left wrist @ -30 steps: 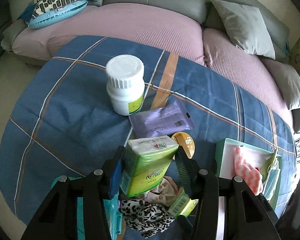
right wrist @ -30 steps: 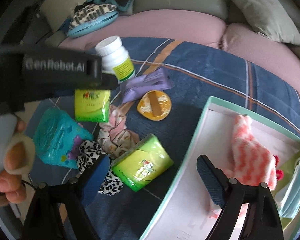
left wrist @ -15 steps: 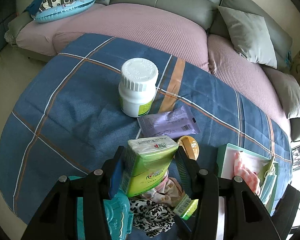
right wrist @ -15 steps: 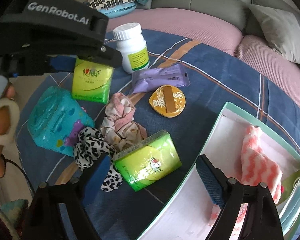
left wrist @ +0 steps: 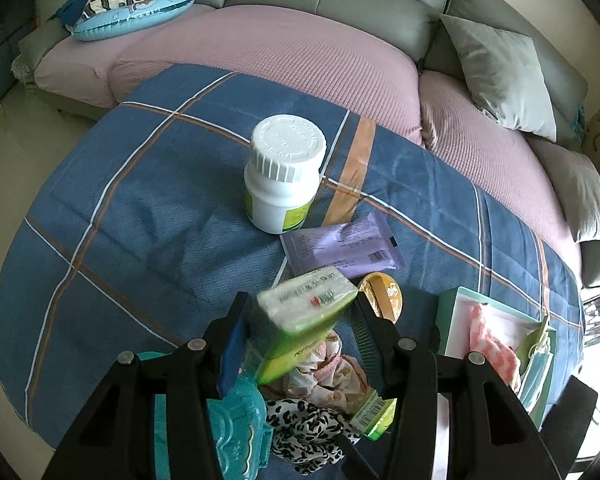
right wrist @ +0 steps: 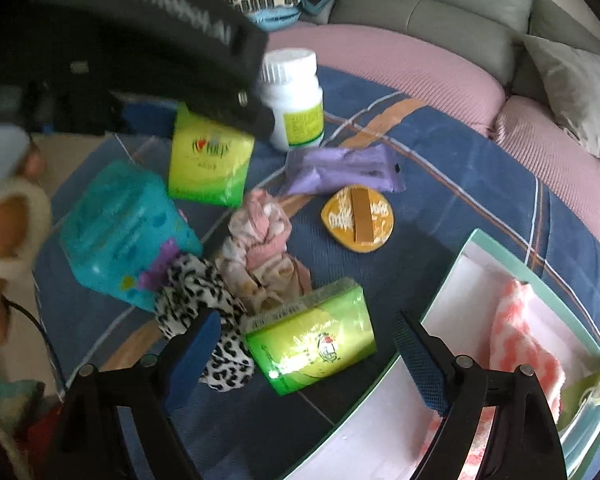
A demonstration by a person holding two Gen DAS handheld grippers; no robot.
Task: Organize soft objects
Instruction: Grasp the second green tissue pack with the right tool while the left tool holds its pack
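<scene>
Left gripper (left wrist: 300,320) is clenched on a green tissue pack (left wrist: 303,320), lifted off the blue cloth (left wrist: 140,220). Right gripper (right wrist: 303,348) is spread wide, empty, over a second green pack (right wrist: 311,346). The tray (right wrist: 479,236) sits at 4 o'clock of the pile. Judgement: pack light, squashy, film slippery; grip across the broad faces. Legible: "GenRobot.AI" on the left gripper body, blurred; pack print unreadable.

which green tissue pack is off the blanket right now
The green tissue pack clamped in the left tongs; the other green pack lies by the leopard scrunchie.
</scene>
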